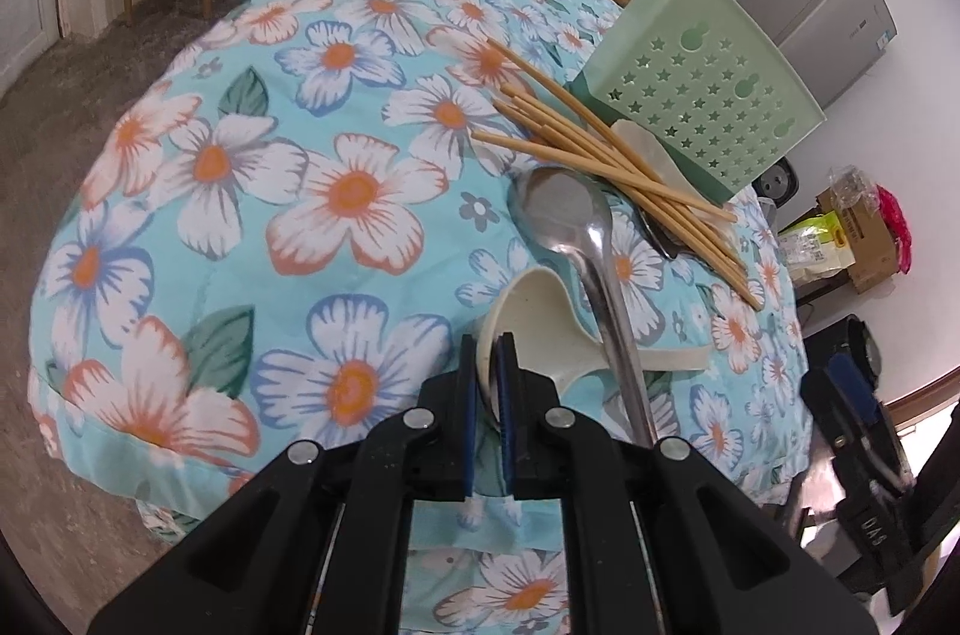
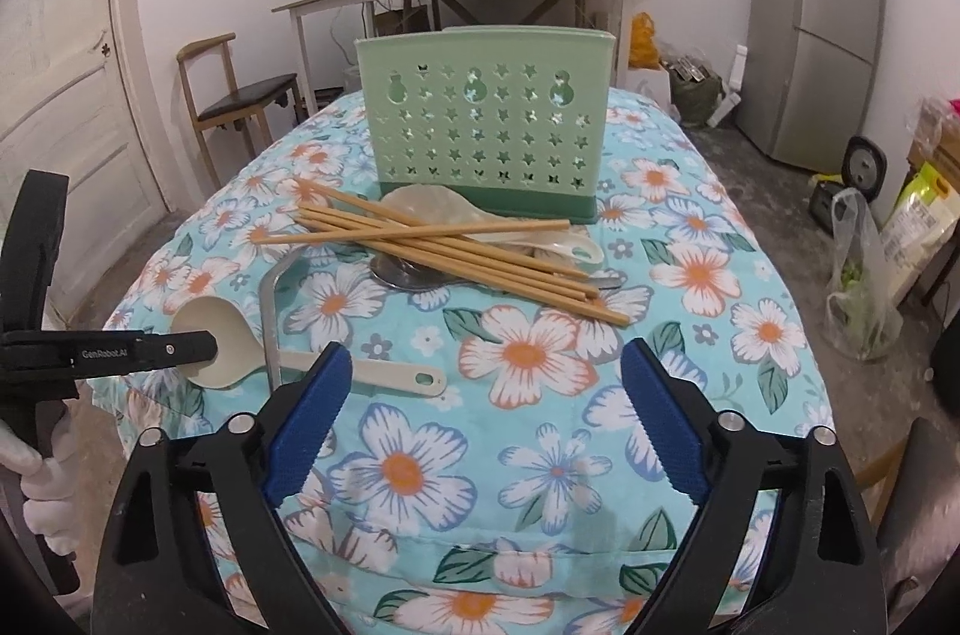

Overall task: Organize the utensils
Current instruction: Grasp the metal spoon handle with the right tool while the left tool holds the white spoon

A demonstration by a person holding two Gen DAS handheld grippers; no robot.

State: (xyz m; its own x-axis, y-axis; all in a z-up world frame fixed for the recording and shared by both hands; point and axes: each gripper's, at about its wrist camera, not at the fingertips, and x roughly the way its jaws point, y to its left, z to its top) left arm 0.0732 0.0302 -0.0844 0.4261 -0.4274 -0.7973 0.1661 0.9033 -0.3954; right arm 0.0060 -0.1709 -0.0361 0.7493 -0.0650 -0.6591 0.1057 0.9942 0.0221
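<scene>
The left gripper (image 1: 491, 383) has its jaws clamped on the rim of a cream spoon (image 1: 540, 329) on the flowered tabletop (image 1: 240, 167), beside a metal ladle (image 1: 576, 239), chopsticks (image 1: 606, 155) and green holder (image 1: 702, 89).

My left gripper (image 1: 489, 371) points steeply down at the near left of the table, its blue-padded jaws pinched almost together on the rim of the cream ladle (image 2: 219, 350), which belongs to the grip. A white-gloved hand (image 2: 42, 485) holds that tool's handle at the far left of the right wrist view. My right gripper (image 2: 486, 389) hangs over the near edge, tilted downward, its jaws spread wide with nothing between them.
</scene>
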